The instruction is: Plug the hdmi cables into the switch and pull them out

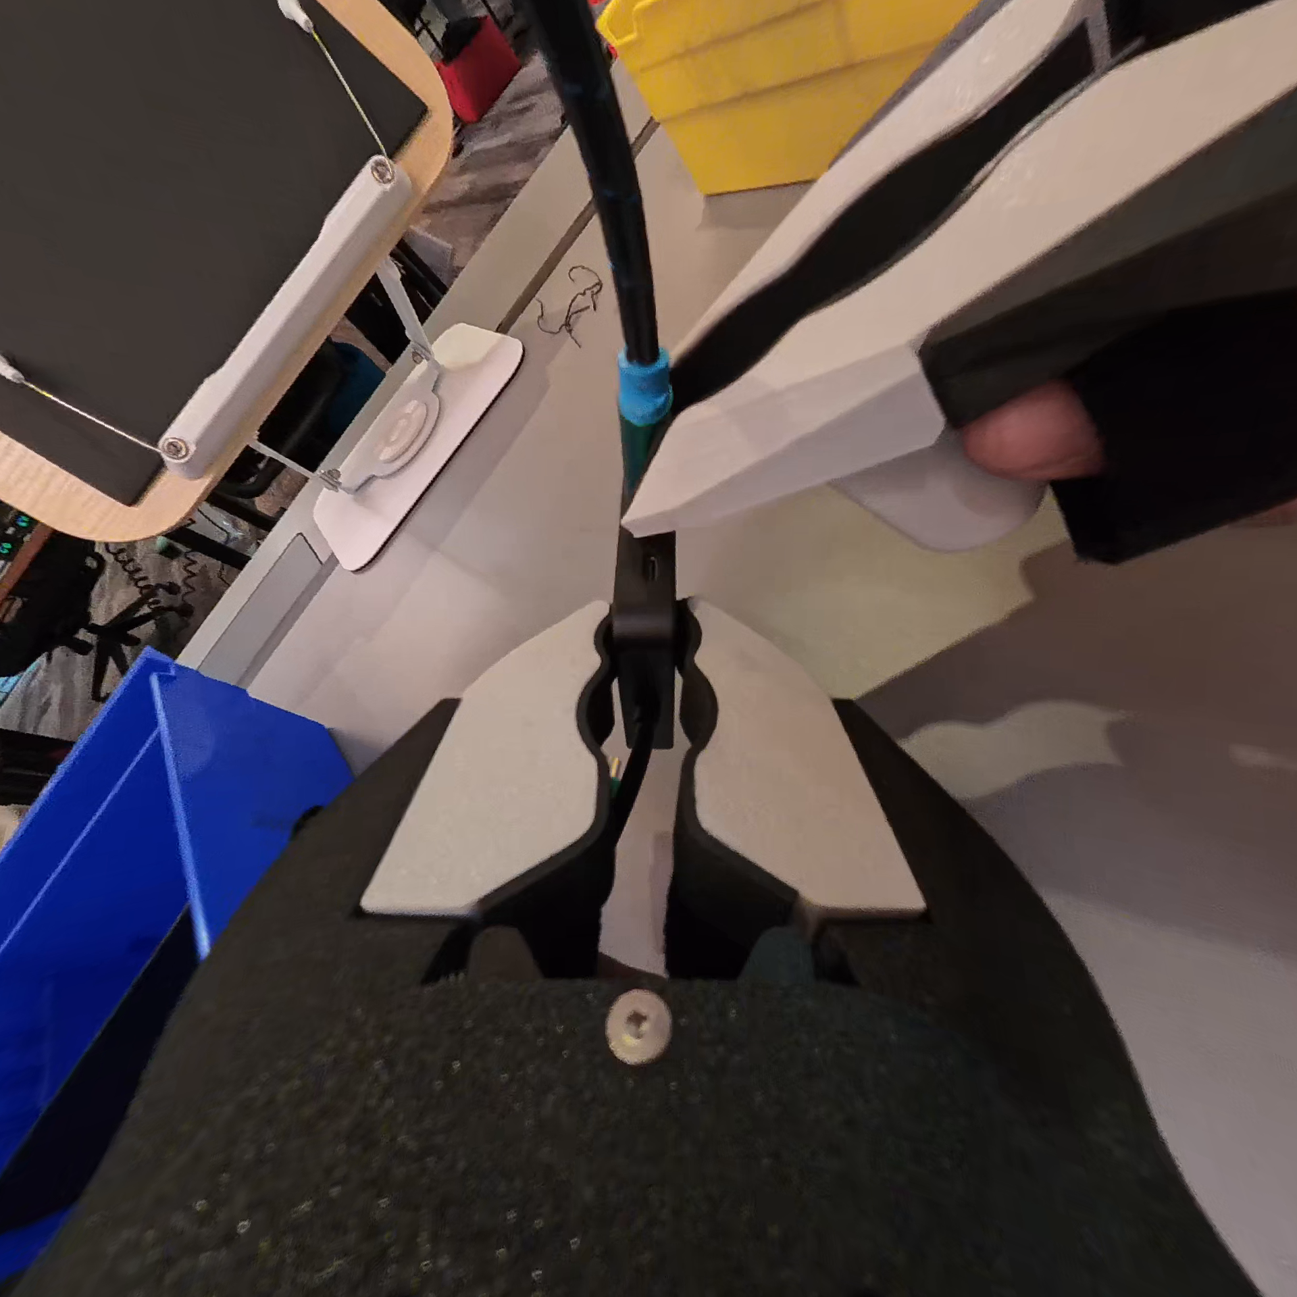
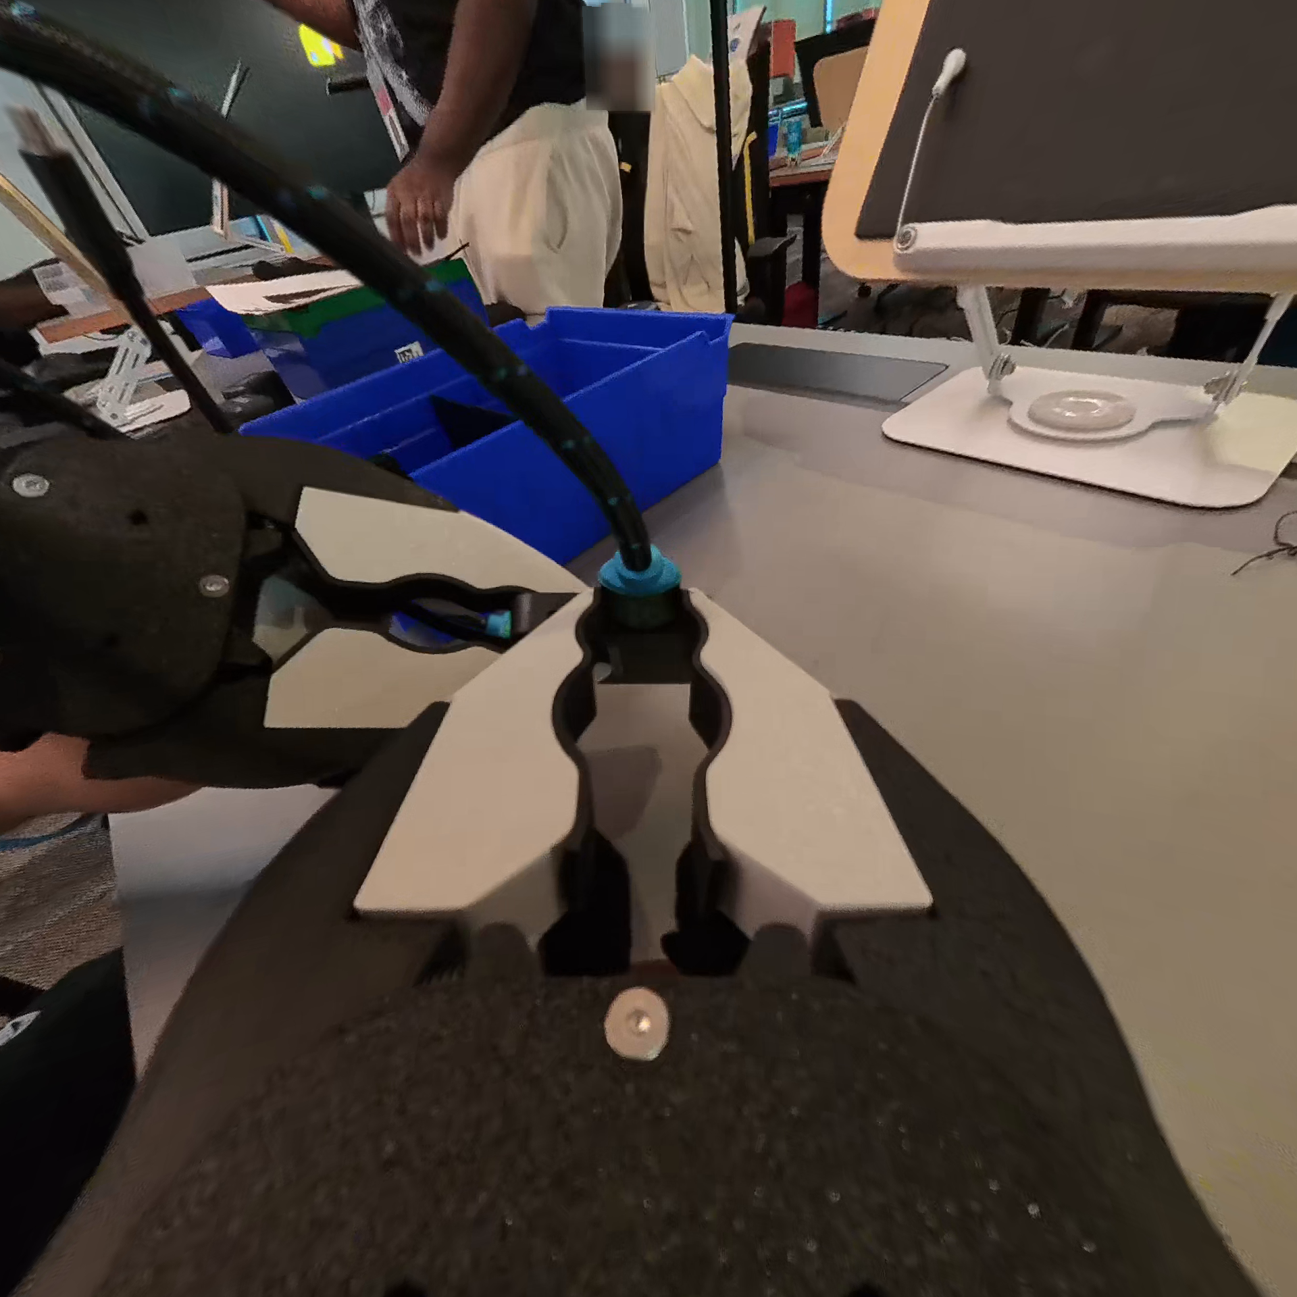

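Observation:
In the left wrist view my left gripper (image 1: 642, 621) is shut on a small black HDMI switch (image 1: 640, 635), held above the grey table; a thin black lead (image 1: 632, 772) hangs from it between my fingers. My right gripper (image 1: 660, 431) comes in from the upper right, shut on the plug (image 1: 642, 393) of a black braided HDMI cable (image 1: 621, 210) with a blue collar. The plug sits right at the switch's top end; the joint is hidden by a finger. In the right wrist view my right gripper (image 2: 640, 617) clamps that plug (image 2: 637, 607), and my left gripper (image 2: 537, 619) meets it from the left.
A blue divided bin (image 2: 561, 421) stands on the grey table (image 2: 982, 702) just beyond the grippers. A yellow bin (image 1: 758, 91) is farther off. A tablet on a white stand (image 2: 1081, 435) is at the right. A person (image 2: 533, 175) stands behind the table. Only a small space, under 4 cm, lies between the two pairs of fingers.

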Tool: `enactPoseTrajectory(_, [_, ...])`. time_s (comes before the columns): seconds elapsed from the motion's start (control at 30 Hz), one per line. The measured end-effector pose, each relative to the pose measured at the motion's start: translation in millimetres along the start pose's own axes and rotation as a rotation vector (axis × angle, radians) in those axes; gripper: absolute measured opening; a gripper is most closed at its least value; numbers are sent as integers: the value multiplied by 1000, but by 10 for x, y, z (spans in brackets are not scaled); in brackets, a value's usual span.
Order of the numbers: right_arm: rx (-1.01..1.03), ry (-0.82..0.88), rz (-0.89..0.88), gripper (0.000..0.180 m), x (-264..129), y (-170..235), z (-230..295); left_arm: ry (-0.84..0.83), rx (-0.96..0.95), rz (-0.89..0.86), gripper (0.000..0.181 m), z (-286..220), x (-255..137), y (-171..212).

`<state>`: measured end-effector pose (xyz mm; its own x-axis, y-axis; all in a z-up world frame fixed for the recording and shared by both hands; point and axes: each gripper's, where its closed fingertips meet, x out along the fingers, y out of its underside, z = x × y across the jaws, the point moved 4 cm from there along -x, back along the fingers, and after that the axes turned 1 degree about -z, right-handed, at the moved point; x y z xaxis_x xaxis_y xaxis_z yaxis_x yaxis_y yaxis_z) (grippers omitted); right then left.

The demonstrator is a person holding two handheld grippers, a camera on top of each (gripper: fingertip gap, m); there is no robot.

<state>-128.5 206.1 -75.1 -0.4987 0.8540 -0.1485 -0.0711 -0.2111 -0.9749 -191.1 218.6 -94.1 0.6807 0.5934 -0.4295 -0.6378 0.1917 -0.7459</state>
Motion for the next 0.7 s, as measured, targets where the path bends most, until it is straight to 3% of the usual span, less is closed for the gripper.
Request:
enactPoseTrajectory(0.23, [121,41,-55,19,-11,50,-36,-1,-42,46,14,-48,95,37])
enactPoseTrajectory(0.5, [75,43,-134,20,12,-51,22,-23,-66,15,14,42,47,1])
enactPoseTrajectory(0.7, [273,-70,-87,19,94,13,-47,-156,-21,-182,19,-7,-44,-74])
